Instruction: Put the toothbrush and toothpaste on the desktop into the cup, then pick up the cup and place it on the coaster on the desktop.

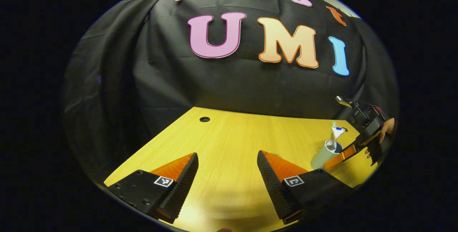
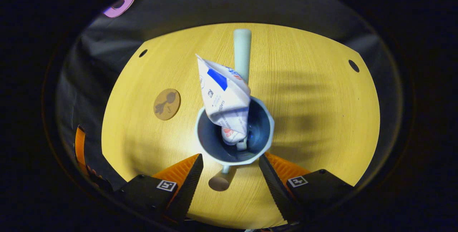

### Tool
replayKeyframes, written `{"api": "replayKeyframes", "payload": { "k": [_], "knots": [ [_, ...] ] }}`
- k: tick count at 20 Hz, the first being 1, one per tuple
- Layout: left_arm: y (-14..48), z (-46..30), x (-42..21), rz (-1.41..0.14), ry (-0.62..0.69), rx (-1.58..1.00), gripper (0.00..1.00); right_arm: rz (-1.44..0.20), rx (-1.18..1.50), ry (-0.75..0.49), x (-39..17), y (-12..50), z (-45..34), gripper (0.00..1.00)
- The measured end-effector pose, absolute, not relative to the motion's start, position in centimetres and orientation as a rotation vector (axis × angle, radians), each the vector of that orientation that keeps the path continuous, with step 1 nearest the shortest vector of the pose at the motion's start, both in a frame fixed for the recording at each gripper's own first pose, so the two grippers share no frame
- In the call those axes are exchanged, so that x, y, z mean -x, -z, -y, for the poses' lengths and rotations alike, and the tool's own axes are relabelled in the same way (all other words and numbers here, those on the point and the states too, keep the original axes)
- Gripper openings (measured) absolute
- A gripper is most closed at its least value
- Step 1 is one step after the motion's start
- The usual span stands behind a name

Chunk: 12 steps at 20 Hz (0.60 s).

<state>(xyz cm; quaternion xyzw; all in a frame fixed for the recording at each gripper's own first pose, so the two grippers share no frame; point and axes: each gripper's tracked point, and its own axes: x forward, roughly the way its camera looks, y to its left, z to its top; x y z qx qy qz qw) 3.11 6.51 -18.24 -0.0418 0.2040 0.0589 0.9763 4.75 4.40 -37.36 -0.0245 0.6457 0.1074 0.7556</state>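
Straddling cup [image 2: 234,132]; right gripper [image 2: 230,174] agape

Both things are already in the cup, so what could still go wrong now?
The crumpled white toothpaste tube and pale green toothbrush stick far above the blue-grey plastic cup, so lifting might tip it. The right gripper is open beside the cup's base, not gripping yet; a loose or off-centre hold could let it slip. The round brown coaster lies apart on the yellow wooden desktop, so the cup might land partly off it.
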Motion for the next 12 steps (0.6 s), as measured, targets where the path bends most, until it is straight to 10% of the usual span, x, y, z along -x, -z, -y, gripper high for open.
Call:
{"api": "replayKeyframes", "payload": {
  "k": [6, 7, 12],
  "knots": [
    [18.8, -8.4, -3.0, -0.425, -0.127, 0.079, 0.95, -1.459, 0.133, -0.237, -3.8, 39.1, -3.6, 0.60],
    [18.8, -8.4, -3.0, -0.427, -0.123, 0.080, 0.95, -1.458, 0.151, -0.250, -3.8, 38.9, -3.5, 0.35],
    [18.6, -8.5, -3.6, -0.421, -0.102, 0.079, 0.95, -1.433, 0.170, -0.270, -3.8, 38.7, -4.0, 0.29]
  ]
}}
